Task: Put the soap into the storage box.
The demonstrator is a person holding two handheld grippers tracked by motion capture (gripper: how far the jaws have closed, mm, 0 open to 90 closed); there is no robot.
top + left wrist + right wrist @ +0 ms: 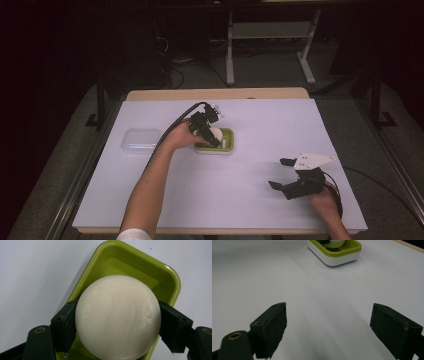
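- Flat white rectangular cover sheet [250, 200]: spans the table top, with a plain surface.
- Light wooden table edge [215, 94]: a strip exposed along the far side of the sheet.
- Clear rectangular plastic container [140, 140]: lies flat on the left part of the sheet (contents cannot be made out).
- White metal frame legs [230, 55]: stand on the grey floor beyond the table.
- Black floor cables [172, 70]: lie left of those legs.

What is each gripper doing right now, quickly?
Left gripper: shut on the round white bar of soap, over the green rectangular plastic soap dish.
Right gripper: open, holding nothing.
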